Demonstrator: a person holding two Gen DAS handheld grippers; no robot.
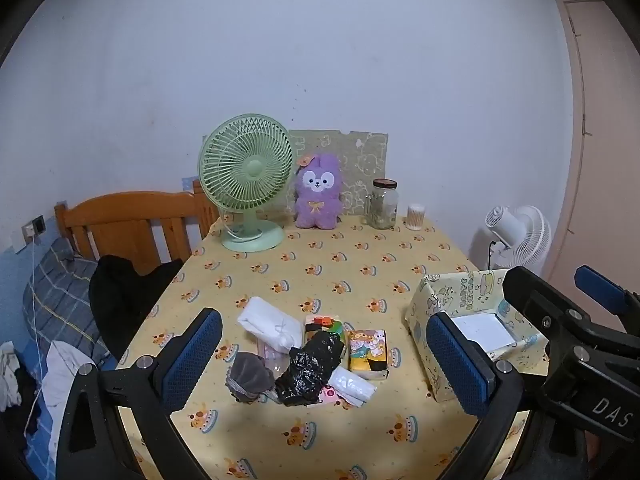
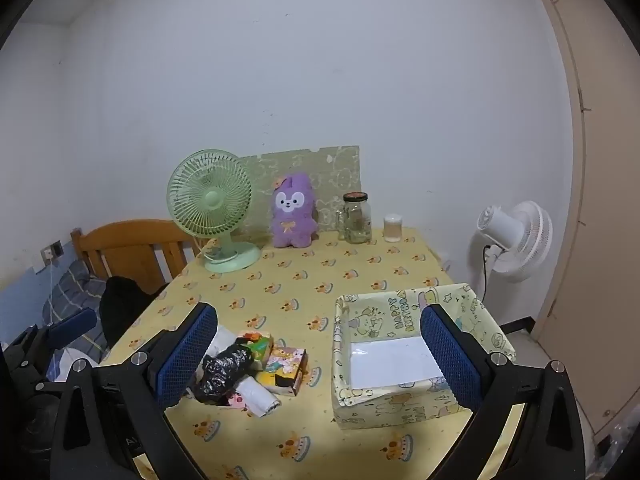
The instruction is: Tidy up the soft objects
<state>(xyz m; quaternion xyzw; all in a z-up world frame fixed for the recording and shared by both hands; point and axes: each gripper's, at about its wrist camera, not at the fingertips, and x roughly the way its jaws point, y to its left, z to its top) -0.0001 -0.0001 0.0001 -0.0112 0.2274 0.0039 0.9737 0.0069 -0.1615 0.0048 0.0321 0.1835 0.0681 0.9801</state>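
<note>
Right now we see both grippers hanging above the near edge of the worktop (image 1: 320, 264), which wears a yellow cloth. Our left gripper (image 1: 324, 360) has its blue pads spread wide with nothing between them, and it looks down on a small heap of soft things. Our right gripper (image 2: 320, 356) is spread just as wide and holds nothing either.

The heap lies near the front of the worktop, left of the paper-covered box (image 2: 404, 400). It includes a white pouch (image 1: 270, 322), a grey cloth bundle (image 1: 248, 376), a crumpled black plastic bag (image 1: 310, 364), two printed tissue packs (image 1: 368, 354) lying side by side, and a white roll (image 1: 352, 386) at the front. The black bag lies over one of the packs and touches the grey bundle.

The box stands open-topped, apart from the heap, with a white sheet (image 2: 394, 362) on its floor.

Along the far edge stand a green fan (image 1: 246, 180), a purple plush rabbit (image 1: 318, 192), a glass jar (image 1: 382, 204) and a small tub of cotton swabs (image 1: 415, 217)
</note>
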